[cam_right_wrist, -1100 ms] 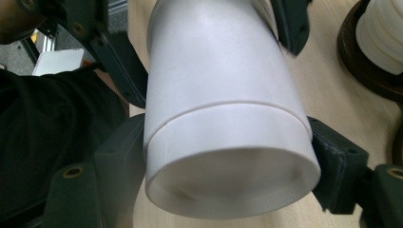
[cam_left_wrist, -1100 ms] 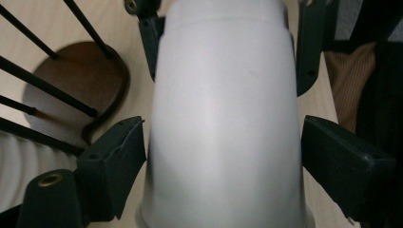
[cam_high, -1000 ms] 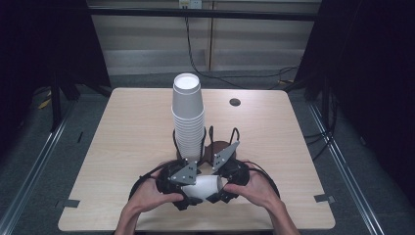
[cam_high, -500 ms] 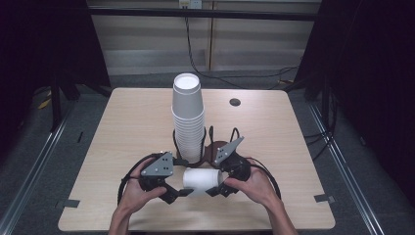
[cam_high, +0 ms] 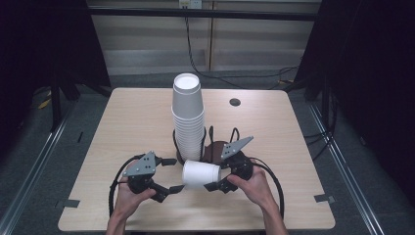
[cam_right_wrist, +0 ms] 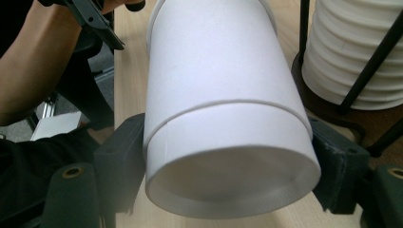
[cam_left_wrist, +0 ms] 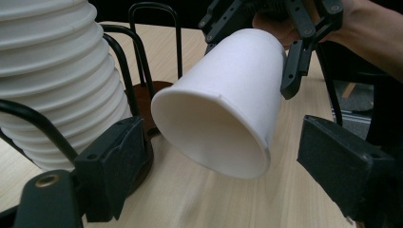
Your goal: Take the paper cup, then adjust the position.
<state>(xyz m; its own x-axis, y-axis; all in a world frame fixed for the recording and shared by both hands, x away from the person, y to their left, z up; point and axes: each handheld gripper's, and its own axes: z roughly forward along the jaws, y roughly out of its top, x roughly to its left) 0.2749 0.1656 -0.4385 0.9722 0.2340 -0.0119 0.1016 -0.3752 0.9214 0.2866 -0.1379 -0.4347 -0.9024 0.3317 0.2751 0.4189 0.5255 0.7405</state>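
A tall stack of white paper cups (cam_high: 188,117) stands upside down in a black wire holder (cam_high: 210,134) mid-table. My right gripper (cam_high: 215,175) is shut on a single white cup (cam_high: 200,175) lying sideways just above the table, in front of the stack. In the right gripper view my right gripper (cam_right_wrist: 228,161) clamps the cup (cam_right_wrist: 223,95) near its recessed base. The cup's wide end (cam_left_wrist: 214,128) points at my left gripper (cam_left_wrist: 228,180), which stands open with nothing in it. In the high view my left gripper (cam_high: 170,175) sits just left of the cup, apart from it.
The holder's round brown base (cam_high: 213,149) lies right behind the held cup, and the stack (cam_left_wrist: 52,71) is close to my left gripper's jaw. A dark round hole (cam_high: 235,102) marks the wooden table (cam_high: 122,122) at the back. Cables loop behind both grippers.
My left gripper has drawn back to the left, off the cup, and now stands open. The right gripper keeps the cup, lying sideways, in about the same spot.
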